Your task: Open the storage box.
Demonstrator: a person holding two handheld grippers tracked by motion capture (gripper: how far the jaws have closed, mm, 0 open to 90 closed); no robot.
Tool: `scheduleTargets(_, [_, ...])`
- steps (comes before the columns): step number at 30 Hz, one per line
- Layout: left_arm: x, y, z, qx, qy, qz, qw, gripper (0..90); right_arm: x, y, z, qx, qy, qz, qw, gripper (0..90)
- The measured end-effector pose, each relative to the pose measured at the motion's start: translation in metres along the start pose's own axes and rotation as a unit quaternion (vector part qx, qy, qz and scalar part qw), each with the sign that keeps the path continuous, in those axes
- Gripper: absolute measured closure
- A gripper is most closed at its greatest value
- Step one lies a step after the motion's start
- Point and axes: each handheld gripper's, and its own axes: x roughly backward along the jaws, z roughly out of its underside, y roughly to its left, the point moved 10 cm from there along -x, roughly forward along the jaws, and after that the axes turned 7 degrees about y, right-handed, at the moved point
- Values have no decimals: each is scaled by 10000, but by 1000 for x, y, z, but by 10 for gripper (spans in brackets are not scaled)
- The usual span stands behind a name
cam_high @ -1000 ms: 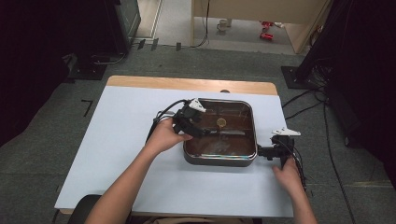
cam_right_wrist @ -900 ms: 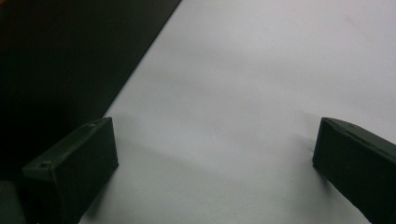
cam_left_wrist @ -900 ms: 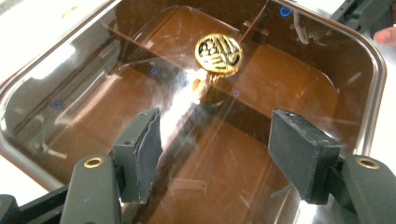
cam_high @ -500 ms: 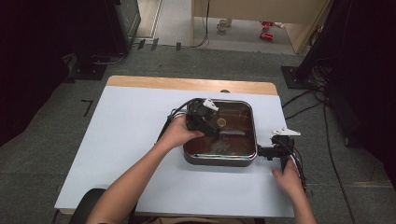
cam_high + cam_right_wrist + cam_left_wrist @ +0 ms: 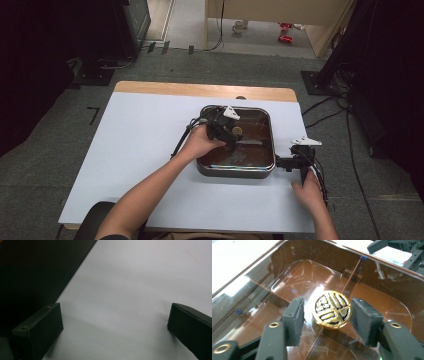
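Black pads of the left gripper (image 5: 325, 317) stand either side of a gold knob (image 5: 332, 308), a narrow gap showing at each side; the jaws have just been closing around it without yet pressing on it. That knob sits at the centre of a brown glass lid (image 5: 294, 277) covering a square pan (image 5: 235, 172). From the high view, the left gripper (image 5: 231, 134) hangs over the lid's middle, while the right gripper (image 5: 282, 162) lies at the pan's three o'clock on the pale blue table (image 5: 135, 150), jaws spread wide and holding nothing.
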Motion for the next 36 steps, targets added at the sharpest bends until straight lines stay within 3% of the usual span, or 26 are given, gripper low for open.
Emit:
scheduleTargets(4, [-1,-1,-2,-51,-28,-147,9999,582,0,0,0,-1,1,0,10000,0])
scheduleTargets(7, [0,0,-2,87,-87,27,9999,587,0,0,0,1,1,0,10000,0])
scheduleTargets(14, [5,-1,-5,176,-126,63,9997,589,0,0,0,-4,1,-1,10000,0])
scheduleTargets(26, [55,0,-26,129,-671,-25,9977,590,0,0,0,2,2,-5,10000,0])
scheduleTargets(30, [65,5,-23,157,-683,-118,9975,590,0,0,0,1,2,-6,10000,0])
scheduleTargets(36, [83,23,-7,407,-617,-270,9969,590,0,0,0,2,3,-4,10000,0])
